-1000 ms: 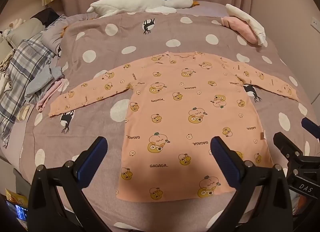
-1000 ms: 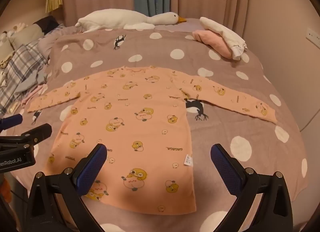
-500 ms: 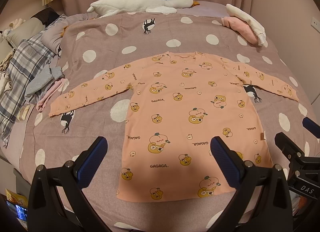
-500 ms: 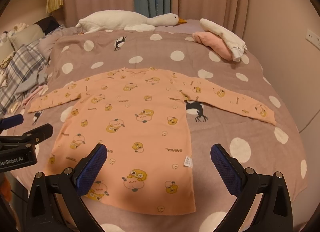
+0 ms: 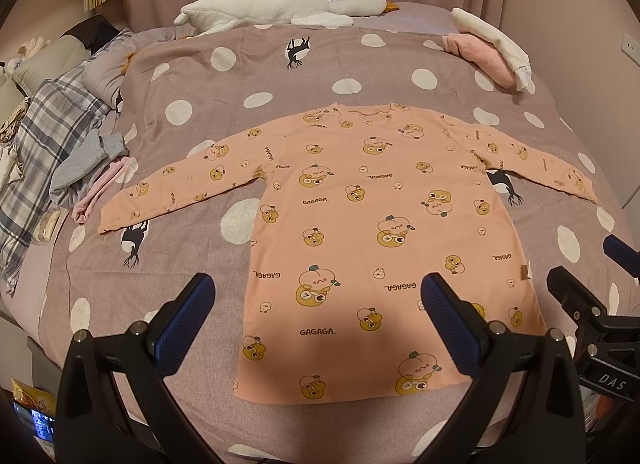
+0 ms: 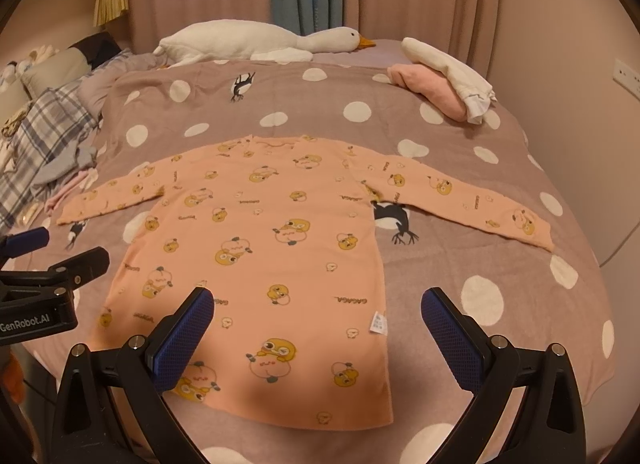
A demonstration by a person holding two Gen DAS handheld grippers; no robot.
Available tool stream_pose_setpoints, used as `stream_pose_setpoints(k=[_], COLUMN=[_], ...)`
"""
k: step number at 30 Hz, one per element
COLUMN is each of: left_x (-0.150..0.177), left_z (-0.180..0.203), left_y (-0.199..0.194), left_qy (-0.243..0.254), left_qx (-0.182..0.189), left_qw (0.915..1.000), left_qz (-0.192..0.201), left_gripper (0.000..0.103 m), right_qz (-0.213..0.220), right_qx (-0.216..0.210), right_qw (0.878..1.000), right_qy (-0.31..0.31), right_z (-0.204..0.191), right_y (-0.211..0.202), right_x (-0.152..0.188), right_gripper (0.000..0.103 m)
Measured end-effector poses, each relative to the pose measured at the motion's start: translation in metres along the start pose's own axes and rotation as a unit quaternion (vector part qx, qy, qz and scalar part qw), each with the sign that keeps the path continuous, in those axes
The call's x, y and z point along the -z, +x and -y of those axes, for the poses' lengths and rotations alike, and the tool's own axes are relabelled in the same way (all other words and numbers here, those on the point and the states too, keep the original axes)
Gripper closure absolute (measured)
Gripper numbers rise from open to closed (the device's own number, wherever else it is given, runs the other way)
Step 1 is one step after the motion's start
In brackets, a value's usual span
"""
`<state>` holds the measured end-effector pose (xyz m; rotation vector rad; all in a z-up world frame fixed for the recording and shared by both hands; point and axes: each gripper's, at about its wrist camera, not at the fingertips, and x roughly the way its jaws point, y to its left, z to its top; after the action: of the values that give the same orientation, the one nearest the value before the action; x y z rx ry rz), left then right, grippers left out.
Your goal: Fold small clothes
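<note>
A small peach long-sleeved shirt (image 5: 360,223) with cartoon prints lies flat on the polka-dot bedspread (image 5: 200,75), sleeves spread to both sides, hem nearest me. In the right wrist view the same shirt (image 6: 260,248) fills the centre. My left gripper (image 5: 318,304) hovers open above the hem, nothing between its blue pads. My right gripper (image 6: 318,316) is open too, over the shirt's lower right side near the white label (image 6: 377,322). Each gripper shows at the edge of the other's view: right gripper (image 5: 600,288), left gripper (image 6: 48,260).
A white goose plush (image 5: 280,9) lies at the head of the bed. Folded pink and white clothes (image 5: 492,51) sit at the far right. A plaid garment (image 5: 40,143) and a grey-pink heap (image 5: 88,171) lie at the left. A wall (image 6: 580,63) stands to the right.
The right gripper's view has drifted slightly back and up, so the shirt sits a little lower and farther. The left view is almost unchanged. The shirt has not moved.
</note>
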<state>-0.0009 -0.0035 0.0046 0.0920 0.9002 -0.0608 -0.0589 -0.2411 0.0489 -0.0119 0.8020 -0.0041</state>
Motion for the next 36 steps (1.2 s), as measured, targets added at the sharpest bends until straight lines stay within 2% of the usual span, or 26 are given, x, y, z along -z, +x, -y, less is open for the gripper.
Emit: stream_pose_setpoints(k=[36], left_x=[0.004], left_z=[-0.002], left_y=[0.009], left_qy=[0.002], left_qx=[0.002], left_qw=[1.0], left_qz=[-0.006], left_gripper=[0.0], right_qz=[0.0], right_qx=[-0.002], right_qw=[1.0], right_qy=[0.0], right_z=[0.0], right_y=[0.002], right_x=[0.002], right_gripper=[0.0])
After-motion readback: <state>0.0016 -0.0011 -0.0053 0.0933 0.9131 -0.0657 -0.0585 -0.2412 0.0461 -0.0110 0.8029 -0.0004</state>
